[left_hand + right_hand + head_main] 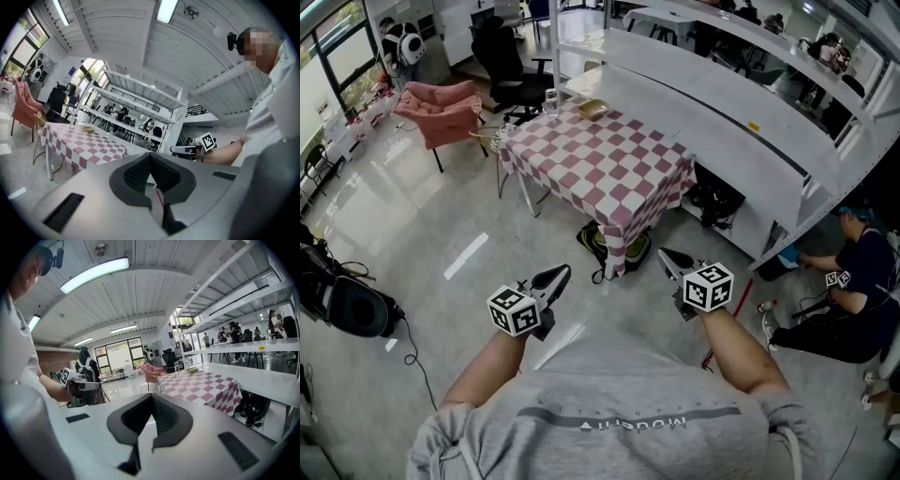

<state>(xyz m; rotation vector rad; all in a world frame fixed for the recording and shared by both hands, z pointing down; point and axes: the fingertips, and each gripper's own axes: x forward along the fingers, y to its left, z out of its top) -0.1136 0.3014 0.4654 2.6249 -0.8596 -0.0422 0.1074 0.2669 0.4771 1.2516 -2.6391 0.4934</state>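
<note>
With jaws pressed together on nothing, our left gripper [551, 278] and right gripper [672, 262] point at the pink-and-white chequered cloth-covered table [600, 164], straight ahead, well apart, equally near both.

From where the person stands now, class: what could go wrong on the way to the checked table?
A dark bag lies on the floor at the near corner of the checked table: a likely trip.
A crouching person works on the floor to the right of the right claw; a wide swing might hit them.
</note>
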